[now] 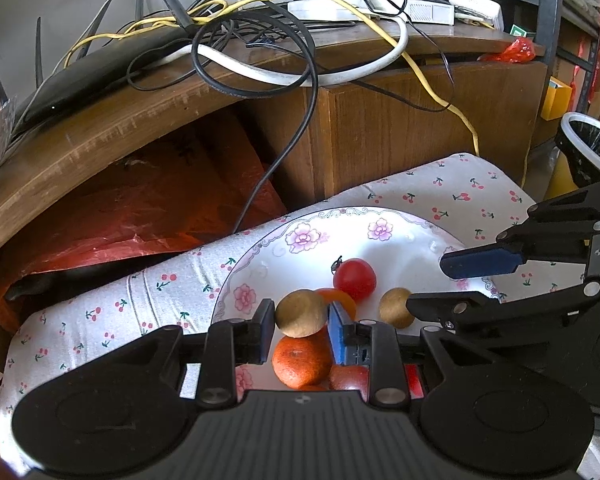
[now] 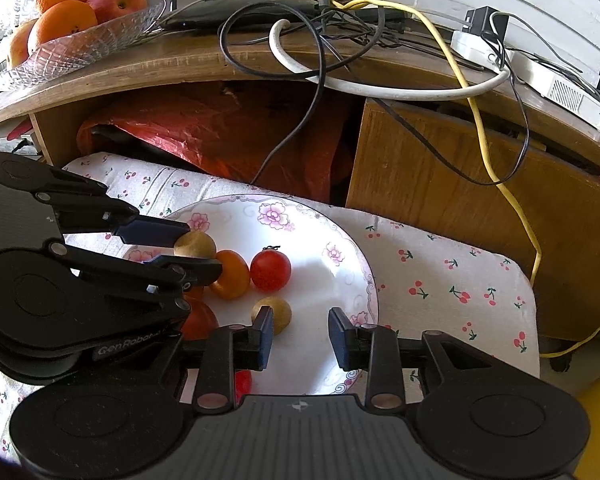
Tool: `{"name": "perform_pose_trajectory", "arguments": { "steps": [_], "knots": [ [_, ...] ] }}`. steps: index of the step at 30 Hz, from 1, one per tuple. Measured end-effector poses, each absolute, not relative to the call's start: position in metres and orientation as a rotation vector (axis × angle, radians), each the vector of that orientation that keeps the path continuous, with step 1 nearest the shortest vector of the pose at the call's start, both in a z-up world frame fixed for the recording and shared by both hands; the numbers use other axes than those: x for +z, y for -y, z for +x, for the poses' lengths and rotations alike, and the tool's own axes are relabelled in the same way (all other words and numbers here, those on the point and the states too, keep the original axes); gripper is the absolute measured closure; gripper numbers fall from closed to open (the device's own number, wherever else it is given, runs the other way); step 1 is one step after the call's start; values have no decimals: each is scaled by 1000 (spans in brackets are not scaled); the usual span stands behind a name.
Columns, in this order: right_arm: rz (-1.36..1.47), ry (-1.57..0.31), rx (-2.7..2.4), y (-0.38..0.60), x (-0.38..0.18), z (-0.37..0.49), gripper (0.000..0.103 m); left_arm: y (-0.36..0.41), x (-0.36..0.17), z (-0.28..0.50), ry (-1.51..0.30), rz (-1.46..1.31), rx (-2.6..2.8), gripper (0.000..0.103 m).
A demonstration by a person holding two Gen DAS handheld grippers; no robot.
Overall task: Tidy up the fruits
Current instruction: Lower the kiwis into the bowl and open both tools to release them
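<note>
A white flowered plate (image 1: pixel 380 228) (image 2: pixel 320 232) lies on a cherry-print cloth (image 1: pixel 100 320). My left gripper (image 1: pixel 301 316) (image 2: pixel 202 249) is shut on a brown longan (image 1: pixel 300 314) (image 2: pixel 194 245), held just above the plate. Under and beside it lie a mandarin (image 1: pixel 300 362), a small orange fruit (image 2: pixel 232 274), a red cherry tomato (image 1: pixel 355 280) (image 2: pixel 271 271) and a second longan (image 1: pixel 396 308) (image 2: pixel 272 314). My right gripper (image 2: pixel 302 334) (image 1: pixel 428 284) is open over the plate's right part, its left finger beside the second longan, nothing between the pads.
A wooden cabinet (image 2: pixel 440 168) with tangled cables (image 1: pixel 260 40) stands behind the cloth. On its top sits a glass bowl (image 2: pixel 100 40) of oranges and apples. A red plastic bag (image 2: pixel 220 136) fills the open shelf. A bin (image 1: pixel 592 148) stands far right.
</note>
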State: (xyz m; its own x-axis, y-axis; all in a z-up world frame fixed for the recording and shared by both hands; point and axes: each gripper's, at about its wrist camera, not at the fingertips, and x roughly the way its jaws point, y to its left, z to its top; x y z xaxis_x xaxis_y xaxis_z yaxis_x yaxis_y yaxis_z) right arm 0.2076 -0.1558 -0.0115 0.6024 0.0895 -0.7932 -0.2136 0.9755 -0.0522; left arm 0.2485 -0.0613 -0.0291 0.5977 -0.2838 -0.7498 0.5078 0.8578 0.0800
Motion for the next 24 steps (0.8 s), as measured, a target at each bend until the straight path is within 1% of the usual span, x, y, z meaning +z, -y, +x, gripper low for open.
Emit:
{"name": "perform_pose_trajectory", "arguments": {
  "steps": [24],
  "knots": [
    [-144, -899, 159, 159, -6, 203, 75, 58, -24, 243, -813, 285, -484, 62]
  ]
}}
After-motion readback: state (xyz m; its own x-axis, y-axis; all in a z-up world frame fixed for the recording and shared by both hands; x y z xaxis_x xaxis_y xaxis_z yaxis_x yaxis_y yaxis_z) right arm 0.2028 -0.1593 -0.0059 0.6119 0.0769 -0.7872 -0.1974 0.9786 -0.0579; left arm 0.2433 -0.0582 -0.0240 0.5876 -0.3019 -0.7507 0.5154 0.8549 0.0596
